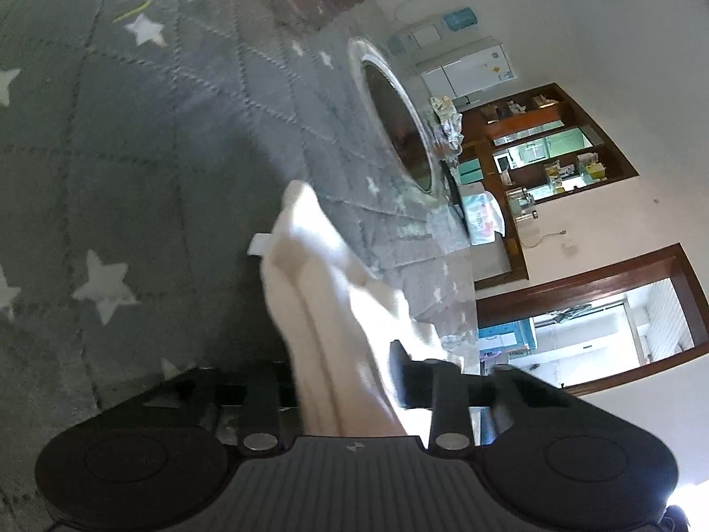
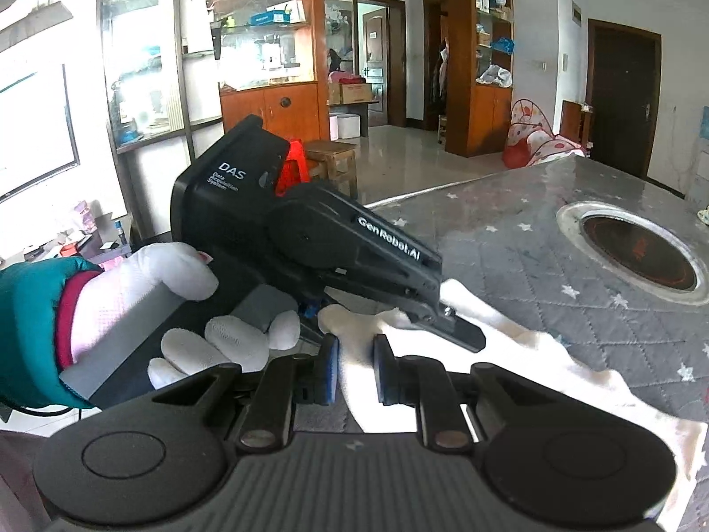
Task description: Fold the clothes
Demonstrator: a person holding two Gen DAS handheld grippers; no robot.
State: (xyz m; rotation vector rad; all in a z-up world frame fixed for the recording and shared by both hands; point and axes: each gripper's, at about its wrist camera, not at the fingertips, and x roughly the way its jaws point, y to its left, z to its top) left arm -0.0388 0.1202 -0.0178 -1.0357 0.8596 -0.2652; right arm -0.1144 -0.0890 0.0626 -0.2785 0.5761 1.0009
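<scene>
The white garment [image 2: 509,354] lay at the near edge of a table covered by a grey quilted cloth with white stars [image 2: 509,239], and both grippers had hold of it.

In the right wrist view, the right gripper [image 2: 356,370] pinched a fold of the white fabric, its two blue-padded fingers [image 2: 331,365] pressing on the cloth from either side with only the cloth's thickness between them. From there the garment ran off to the right along the table edge, draping over it at the near right.

Just beyond, the left gripper [image 2: 452,323], a black unit marked "GenRobot.AI", came in from the left, held by a hand in a white glove [image 2: 177,275] with a teal sleeve [image 2: 31,323] and a red cuff. Its fingers were closed down on the garment, only a little further along the fabric than the right gripper.

In the left wrist view, rolled sideways and blurred, the white fabric [image 1: 319,310] ran up between the left gripper's fingers [image 1: 403,377], which were clamped on it. A round metal-rimmed recess [image 1: 394,119] was set into the table [image 1: 111,155] farther in, well apart from the garment. Wooden cabinets with glass shelves [image 2: 266,44] and doorways stood across the room.
</scene>
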